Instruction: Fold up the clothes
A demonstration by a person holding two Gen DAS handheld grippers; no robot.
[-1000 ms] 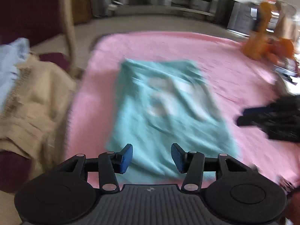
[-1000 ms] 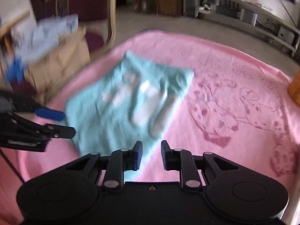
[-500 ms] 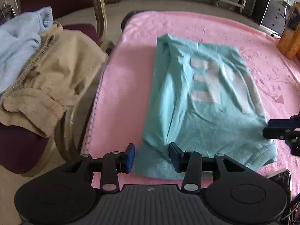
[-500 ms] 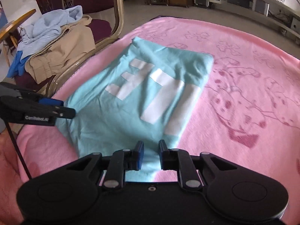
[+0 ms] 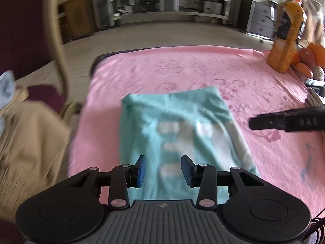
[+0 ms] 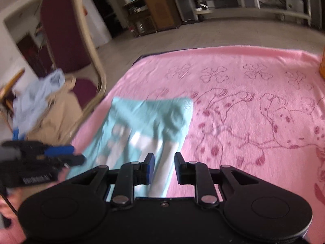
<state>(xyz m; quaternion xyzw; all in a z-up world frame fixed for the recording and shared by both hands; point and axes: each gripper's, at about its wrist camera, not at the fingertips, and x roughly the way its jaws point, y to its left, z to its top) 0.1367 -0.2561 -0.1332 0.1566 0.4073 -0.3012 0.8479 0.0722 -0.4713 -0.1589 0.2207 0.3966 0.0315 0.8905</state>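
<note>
The teal shirt [image 5: 178, 134] is lying lengthwise on the pink table [image 5: 264, 77], running from near to far. The left tool [image 5: 163, 169] is hovering spread over its near hem; the right tool [image 6: 164, 167], narrowly parted and gripping nothing, is hanging at its right edge.

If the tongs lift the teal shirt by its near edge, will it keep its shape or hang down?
The teal shirt would probably hang limp: it is thin cloth, lying flat with soft wrinkles. It looks light. On the fuzzy pink blanket it may drag rather than slide, and its folded layers could well come apart.
</note>
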